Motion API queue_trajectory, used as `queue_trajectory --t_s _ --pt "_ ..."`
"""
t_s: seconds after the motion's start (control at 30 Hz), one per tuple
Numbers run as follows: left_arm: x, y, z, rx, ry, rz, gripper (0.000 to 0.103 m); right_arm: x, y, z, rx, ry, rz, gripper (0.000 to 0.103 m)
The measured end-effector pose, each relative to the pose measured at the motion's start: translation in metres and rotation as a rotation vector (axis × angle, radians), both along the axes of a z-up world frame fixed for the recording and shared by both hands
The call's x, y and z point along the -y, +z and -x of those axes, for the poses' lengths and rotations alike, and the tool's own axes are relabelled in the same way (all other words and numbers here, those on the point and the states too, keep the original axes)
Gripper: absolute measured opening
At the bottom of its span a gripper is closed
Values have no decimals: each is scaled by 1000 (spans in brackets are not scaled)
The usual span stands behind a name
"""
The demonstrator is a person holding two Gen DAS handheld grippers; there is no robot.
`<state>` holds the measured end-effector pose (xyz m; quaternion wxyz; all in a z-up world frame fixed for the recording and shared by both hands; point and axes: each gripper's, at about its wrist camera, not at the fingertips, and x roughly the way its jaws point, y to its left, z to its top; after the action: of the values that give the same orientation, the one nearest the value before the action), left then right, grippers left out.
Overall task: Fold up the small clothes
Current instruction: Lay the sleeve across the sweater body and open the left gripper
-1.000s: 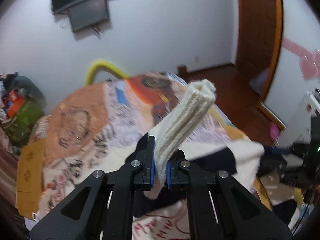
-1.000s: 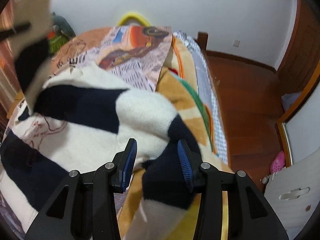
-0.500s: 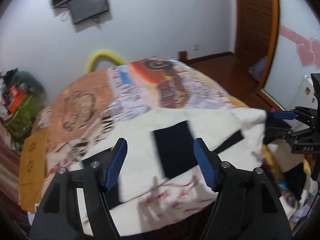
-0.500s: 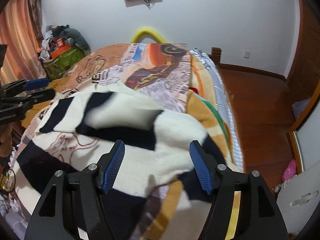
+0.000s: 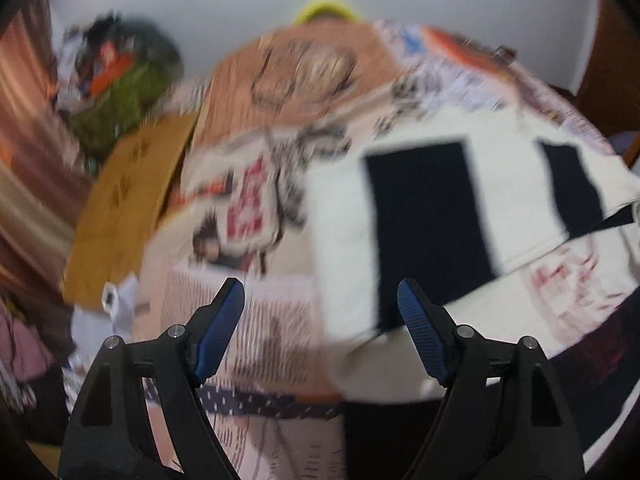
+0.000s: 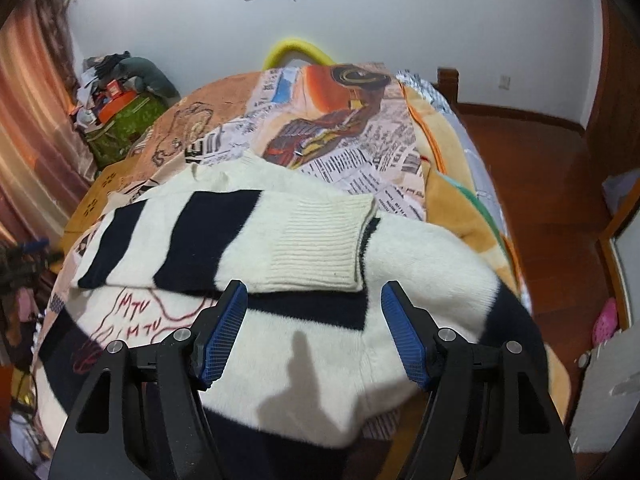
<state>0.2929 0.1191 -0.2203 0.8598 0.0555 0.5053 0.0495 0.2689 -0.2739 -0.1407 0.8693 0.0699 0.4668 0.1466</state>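
A bed (image 6: 448, 168) with a printed cover (image 6: 344, 136) fills both views, and one cream sweater (image 6: 400, 272) with black bands lies spread on its near end. One sleeve (image 6: 248, 236) is folded across the body, its long axis running left to right in the right wrist view, with the ribbed cuff (image 6: 320, 248) pointing right and two black bands towards its left end. The right gripper (image 6: 314, 330) hovers just over the body, near the sleeve's lower edge, jaws wide and holding nothing. The left gripper (image 5: 320, 332), also wide and holding nothing, sits at the sweater's (image 5: 420, 216) left edge; that view is blurred. A green bag (image 6: 124, 124) stands by the curtain, well apart from the sweater
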Motion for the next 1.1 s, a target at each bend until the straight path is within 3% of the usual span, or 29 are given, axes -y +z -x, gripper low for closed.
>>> queue_trajectory --t_s 0.13,0.2,0.33,0.43,0.47,0.53,0.6,0.63,0.77,0.9,0.97,1.1 --pt "-18 -31 5 -76 4 76 79 2 -15 -12 -47 -38 -24 64" --pt "-15 -38 7 -94 -22 88 79 2 -22 -16 -70 -56 -30 54" --pt "1 -46 9 -74 -93 29 79 2 -24 -16 -57 -83 -7 44" --pt "3 -45 1 -51 -82 14 78 3 -20 -13 -42 -74 11 25" --pt "2 -45 -3 -45 -72 20 74 4 -19 -13 -46 -62 0 13" --pt "-2 -46 -9 -36 -56 40 48 4 -16 -11 -45 -50 -11 11" --pt "-6 -45 -13 -33 -42 87 31 3 -12 -10 -32 -38 -14 10" --pt "-7 -44 -14 -30 -33 96 27 1 -11 -8 -28 -31 -17 10" --pt "-14 -44 -12 -22 15 83 25 -4 -10 -3 -30 -18 -16 10" --pt "-31 -46 -8 -48 62 153 25 -5 -21 -5 -66 -29 9 11" --pt "-32 -46 -2 -49 61 134 29 -9 -27 -5 -103 -18 33 12" --pt "-35 -43 9 -44 64 92 37 -7 -13 11 -76 6 47 13"
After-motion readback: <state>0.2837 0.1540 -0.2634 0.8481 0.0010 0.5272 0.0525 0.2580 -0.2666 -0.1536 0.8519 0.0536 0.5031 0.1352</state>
